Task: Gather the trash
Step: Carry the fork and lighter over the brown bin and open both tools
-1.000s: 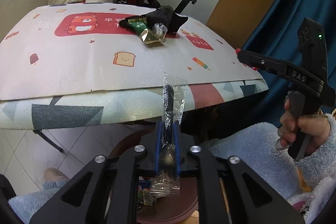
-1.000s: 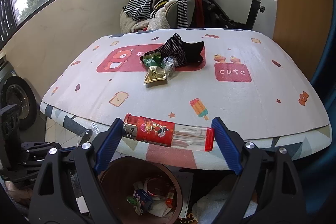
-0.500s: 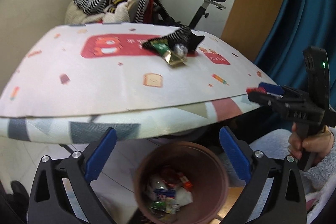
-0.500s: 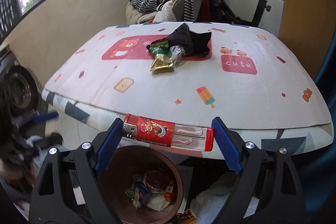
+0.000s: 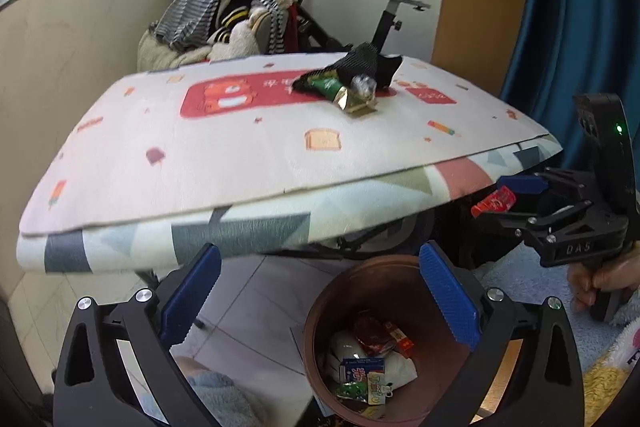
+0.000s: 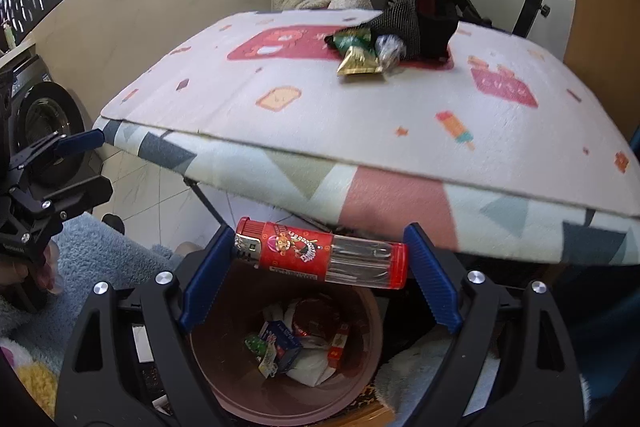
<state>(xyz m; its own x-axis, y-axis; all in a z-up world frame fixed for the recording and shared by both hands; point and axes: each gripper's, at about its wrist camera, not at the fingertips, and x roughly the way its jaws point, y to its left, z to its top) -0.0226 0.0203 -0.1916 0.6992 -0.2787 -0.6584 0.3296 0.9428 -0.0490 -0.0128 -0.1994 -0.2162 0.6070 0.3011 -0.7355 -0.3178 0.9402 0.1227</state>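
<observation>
From my left wrist view, my left gripper has its fingers spread wide with nothing between them. Below, at about five o'clock, the brown trash bin sits on the floor, with wrappers and a small carton lying inside. The bench fills the upper half; at one o'clock on it lies a little heap of snack wrappers touching a dark cloth. At three o'clock my right gripper shows side-on, a red-ended piece between its fingers.

From my right wrist view, my right gripper has its fingers clamped endwise on a lighter, red with a clear section, lying crosswise and tilted down to the right. It hangs above the trash bin, which sits at six o'clock. The wrappers lie at twelve o'clock on the bench. At nine o'clock my left gripper shows, its fingers apart.
</observation>
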